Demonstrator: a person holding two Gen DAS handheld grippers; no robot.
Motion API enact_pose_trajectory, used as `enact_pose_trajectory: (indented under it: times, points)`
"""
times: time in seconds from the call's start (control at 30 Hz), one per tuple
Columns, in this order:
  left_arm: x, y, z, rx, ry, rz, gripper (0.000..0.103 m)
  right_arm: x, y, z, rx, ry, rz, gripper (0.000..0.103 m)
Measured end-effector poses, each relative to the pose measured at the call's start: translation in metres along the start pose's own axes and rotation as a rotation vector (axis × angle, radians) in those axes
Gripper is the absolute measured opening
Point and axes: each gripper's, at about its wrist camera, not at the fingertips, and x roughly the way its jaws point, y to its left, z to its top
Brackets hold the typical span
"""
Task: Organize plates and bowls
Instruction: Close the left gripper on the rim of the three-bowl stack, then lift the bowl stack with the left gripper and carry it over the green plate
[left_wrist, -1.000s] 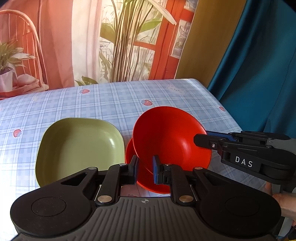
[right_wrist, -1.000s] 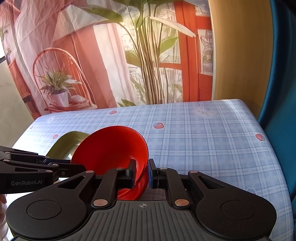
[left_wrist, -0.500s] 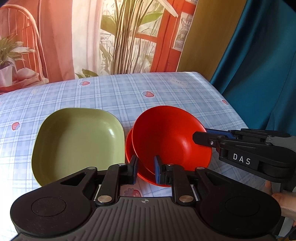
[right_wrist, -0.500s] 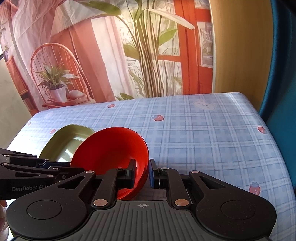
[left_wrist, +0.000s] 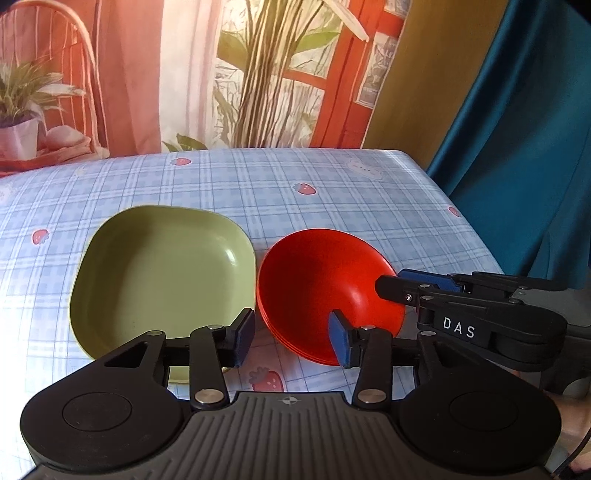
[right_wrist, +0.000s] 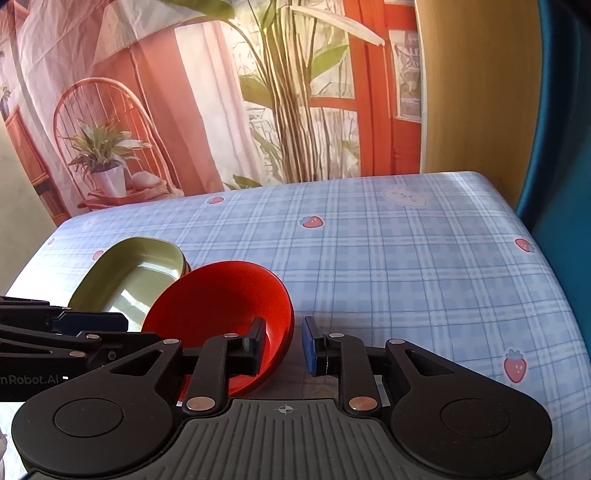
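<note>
A stack of red bowls (left_wrist: 325, 291) sits on the checked tablecloth, right of a green square plate (left_wrist: 162, 273). My left gripper (left_wrist: 291, 339) is open, its fingers straddling the stack's near-left rim without gripping. My right gripper (right_wrist: 283, 347) is open too, its left finger inside the top red bowl (right_wrist: 221, 302) and its right finger outside the rim. The right gripper also shows in the left wrist view (left_wrist: 413, 284) at the stack's right edge. The green plate (right_wrist: 133, 273) lies behind the bowls in the right wrist view.
The table (right_wrist: 406, 258) has a blue plaid cloth with strawberry prints; its right edge drops off beside a teal curtain (left_wrist: 524, 147). A printed backdrop (right_wrist: 221, 92) hangs behind the far edge.
Both grippers have opened and released the top red bowl, which was tilted and lifted before and now rests nested flat on the stack. Both grippers have drawn back slightly.
</note>
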Motion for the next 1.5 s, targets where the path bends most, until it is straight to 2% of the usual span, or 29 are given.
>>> enact_pose_trajectory:
  times: [0.27, 0.6, 1.1, 1.2, 1.5]
  points:
    - [0.000, 0.007, -0.007, -0.094, -0.005, 0.005, 0.046, 0.011, -0.001, -0.007, 0.028, 0.011, -0.001, 0.021]
    - [0.007, 0.020, -0.011, -0.231, 0.028, -0.072, 0.046, 0.025, -0.002, -0.010, 0.040, 0.031, 0.008, 0.021]
    - [0.030, 0.025, -0.011, -0.301, 0.049, -0.126, 0.044, 0.037, 0.003, -0.014, 0.019, 0.041, 0.031, 0.021]
    - [0.035, 0.023, -0.013, -0.291, 0.059, -0.145, 0.031, 0.037, 0.002, -0.014, 0.022, 0.040, 0.034, 0.020]
    - [0.031, 0.019, -0.020, -0.277, 0.044, -0.111, 0.028, 0.024, 0.007, -0.019, -0.001, 0.002, 0.017, 0.018]
